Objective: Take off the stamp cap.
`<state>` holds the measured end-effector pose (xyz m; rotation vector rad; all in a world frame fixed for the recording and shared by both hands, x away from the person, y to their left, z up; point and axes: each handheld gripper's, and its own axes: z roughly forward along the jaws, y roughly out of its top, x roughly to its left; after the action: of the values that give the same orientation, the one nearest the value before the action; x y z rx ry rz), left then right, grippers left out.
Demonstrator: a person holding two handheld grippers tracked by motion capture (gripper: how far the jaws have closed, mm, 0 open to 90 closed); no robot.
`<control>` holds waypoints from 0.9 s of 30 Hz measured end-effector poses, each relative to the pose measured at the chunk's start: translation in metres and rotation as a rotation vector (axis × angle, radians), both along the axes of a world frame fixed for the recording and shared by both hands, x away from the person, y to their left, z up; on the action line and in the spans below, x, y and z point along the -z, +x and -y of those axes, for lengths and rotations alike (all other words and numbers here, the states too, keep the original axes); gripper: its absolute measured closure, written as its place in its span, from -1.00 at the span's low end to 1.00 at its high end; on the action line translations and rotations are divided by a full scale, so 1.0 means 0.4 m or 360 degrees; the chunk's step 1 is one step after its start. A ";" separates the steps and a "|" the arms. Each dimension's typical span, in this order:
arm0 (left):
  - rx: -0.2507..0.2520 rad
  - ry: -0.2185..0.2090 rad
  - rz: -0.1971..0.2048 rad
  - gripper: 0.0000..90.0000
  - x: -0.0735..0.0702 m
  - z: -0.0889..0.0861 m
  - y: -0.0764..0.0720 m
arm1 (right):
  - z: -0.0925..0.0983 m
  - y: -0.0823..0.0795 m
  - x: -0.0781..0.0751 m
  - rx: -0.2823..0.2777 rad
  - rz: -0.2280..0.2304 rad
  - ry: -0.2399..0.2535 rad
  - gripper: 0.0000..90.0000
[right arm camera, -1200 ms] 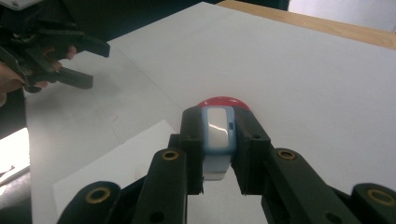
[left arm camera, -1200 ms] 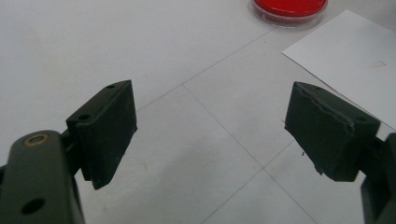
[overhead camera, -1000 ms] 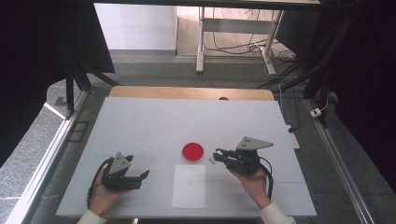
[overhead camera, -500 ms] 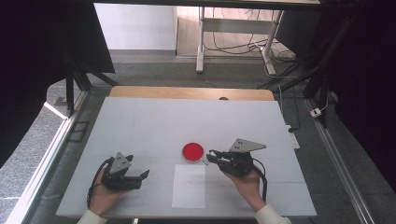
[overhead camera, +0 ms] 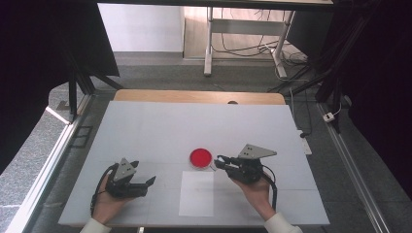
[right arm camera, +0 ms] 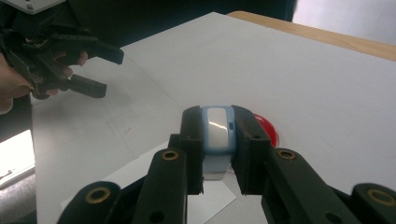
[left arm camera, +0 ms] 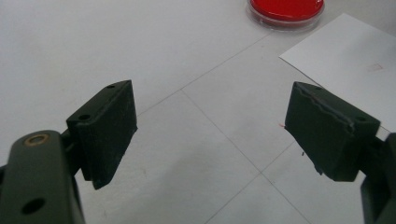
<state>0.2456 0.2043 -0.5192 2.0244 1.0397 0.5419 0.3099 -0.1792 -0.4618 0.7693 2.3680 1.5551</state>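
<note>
A round red dish (overhead camera: pixel 200 157) sits on the white table (overhead camera: pixel 194 126), and a white sheet of paper (overhead camera: pixel 197 193) lies just in front of it. My right gripper (overhead camera: pixel 220 161) is right beside the dish's right edge. In the right gripper view it (right arm camera: pixel 217 115) is shut on a small light-blue device (right arm camera: pixel 217 140) with a pale screen, and the red dish (right arm camera: pixel 271 131) shows behind the jaws. My left gripper (overhead camera: pixel 145 183) rests at the front left of the table, open. In the left gripper view it (left arm camera: pixel 210 126) is empty, with the dish (left arm camera: pixel 286 9) and paper (left arm camera: pixel 355 79) ahead.
A wooden strip (overhead camera: pixel 199 96) runs along the table's far edge. Beyond it are a metal desk frame (overhead camera: pixel 209 43) and loose cables (overhead camera: pixel 291 58) on the floor. My left gripper (right arm camera: pixel 112 73) shows far off in the right gripper view, held by a hand.
My right gripper has moved left with the blue device, up to the red dish's edge. The left gripper has stayed where it was.
</note>
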 end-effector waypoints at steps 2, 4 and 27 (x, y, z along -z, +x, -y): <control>0.0004 0.0004 0.0000 -0.63 0.001 0.002 0.000 | 0.002 0.001 0.000 0.0006 -0.0003 -0.0002 0.68; 0.0009 0.0002 0.0002 -0.63 -0.001 0.004 0.000 | 0.002 0.002 0.001 0.0008 -0.0001 -0.0003 0.68; 0.0109 0.0026 0.0066 -0.61 -0.027 0.066 0.006 | -0.011 0.005 0.001 0.0025 0.0024 0.0013 0.67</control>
<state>0.2482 0.1777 -0.5085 2.0466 0.9407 0.5557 0.3117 -0.1748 -0.4624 0.7733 2.3413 1.5595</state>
